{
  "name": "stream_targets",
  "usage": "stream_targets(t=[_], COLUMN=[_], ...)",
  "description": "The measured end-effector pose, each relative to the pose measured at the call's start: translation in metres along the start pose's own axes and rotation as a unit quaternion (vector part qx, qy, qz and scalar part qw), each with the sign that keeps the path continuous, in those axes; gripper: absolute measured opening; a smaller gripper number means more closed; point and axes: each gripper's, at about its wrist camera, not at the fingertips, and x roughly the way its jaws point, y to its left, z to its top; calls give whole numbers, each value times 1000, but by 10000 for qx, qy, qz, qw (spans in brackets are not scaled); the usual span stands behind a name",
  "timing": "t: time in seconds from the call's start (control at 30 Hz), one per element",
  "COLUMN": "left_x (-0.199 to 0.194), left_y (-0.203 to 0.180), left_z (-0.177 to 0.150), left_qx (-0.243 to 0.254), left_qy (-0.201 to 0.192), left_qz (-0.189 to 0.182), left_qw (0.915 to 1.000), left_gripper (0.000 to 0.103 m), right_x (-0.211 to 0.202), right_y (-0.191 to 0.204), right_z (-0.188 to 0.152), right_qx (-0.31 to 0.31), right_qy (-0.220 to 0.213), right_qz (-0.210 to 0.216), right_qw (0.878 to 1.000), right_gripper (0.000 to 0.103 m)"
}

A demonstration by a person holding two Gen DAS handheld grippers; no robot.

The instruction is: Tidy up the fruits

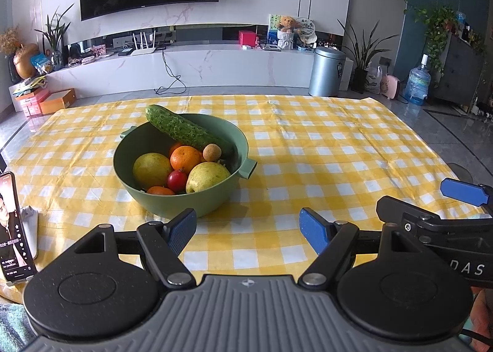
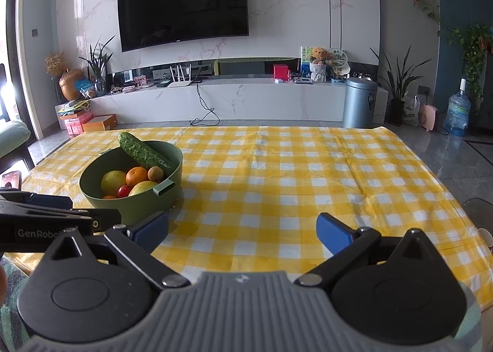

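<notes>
A green bowl [image 1: 215, 198] with two handles stands on the yellow checked tablecloth [image 1: 323, 151]. It holds a cucumber [image 1: 181, 128] leaning over the far rim, an orange [image 1: 185, 159], two yellow-green pears [image 1: 151, 168], a small red fruit [image 1: 177, 181] and a small brown fruit [image 1: 212, 151]. My left gripper [image 1: 248, 228] is open and empty, just in front and to the right of the bowl. My right gripper [image 2: 243, 230] is open and empty, to the right of the bowl [image 2: 129, 207]. The cucumber [image 2: 143, 151] shows there too.
A phone [image 1: 14, 228] with a lit screen stands on a holder at the table's left edge. The right gripper's blue finger [image 1: 463, 192] shows at the right of the left wrist view. Beyond the table are a TV wall, a low cabinet and a metal bin [image 1: 326, 71].
</notes>
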Motion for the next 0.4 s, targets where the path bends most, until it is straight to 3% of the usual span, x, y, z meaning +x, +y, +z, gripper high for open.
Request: stream_targets(t=[0.4], left_x=[-5], left_y=[-6], left_z=[1], left_qx=[134], left_qy=[-77], left_qz=[68], left_qw=[9999], left_gripper=[89], right_x=[-1], right_y=[2], right_z=[-1], right_qx=[4], right_qy=[6], right_qz=[-2], right_qw=[10000], right_gripper=[99])
